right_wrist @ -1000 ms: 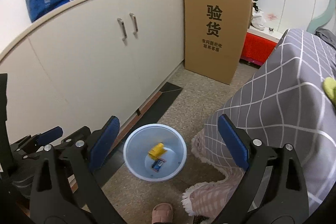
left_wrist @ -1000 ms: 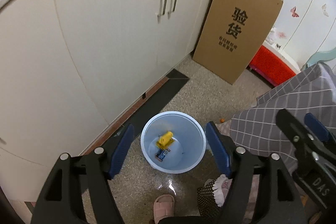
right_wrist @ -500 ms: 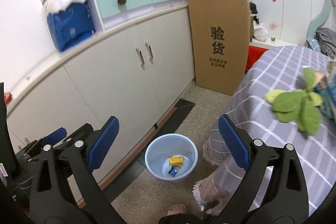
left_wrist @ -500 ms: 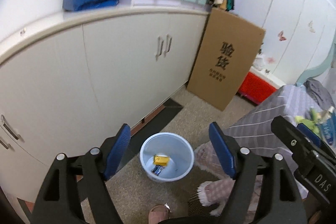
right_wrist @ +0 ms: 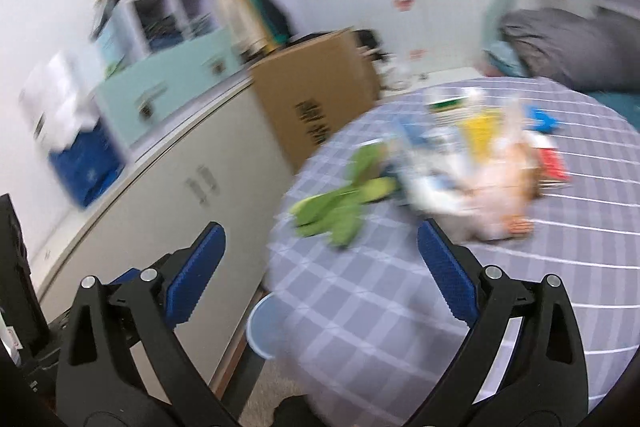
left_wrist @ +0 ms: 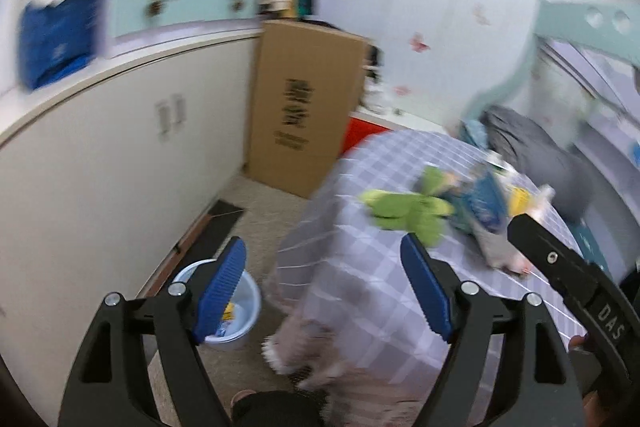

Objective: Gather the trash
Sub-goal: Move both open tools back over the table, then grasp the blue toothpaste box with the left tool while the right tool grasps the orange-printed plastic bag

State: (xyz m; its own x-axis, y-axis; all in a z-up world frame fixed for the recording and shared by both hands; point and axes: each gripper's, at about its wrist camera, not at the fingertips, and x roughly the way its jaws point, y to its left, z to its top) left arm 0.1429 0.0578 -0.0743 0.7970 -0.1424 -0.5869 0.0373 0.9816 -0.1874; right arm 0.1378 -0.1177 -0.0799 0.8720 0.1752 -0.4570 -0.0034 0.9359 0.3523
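A light blue trash bin stands on the floor beside the round table; a yellow item shows inside it. In the right wrist view only its rim shows past the tablecloth. A blurred pile of trash lies on the table: a green leafy thing, blue packets, a yellow box, a red packet. My left gripper is open and empty, held above the table's edge. My right gripper is open and empty, over the table near the green thing.
The table has a grey checked cloth. White cabinets run along the left. A tall cardboard box leans at their far end, with a red crate behind it. A grey bundle lies beyond the table.
Both grippers have risen and swung right, from looking down at the bin to looking across the table top. The views are now motion-blurred. Both stay open and empty.
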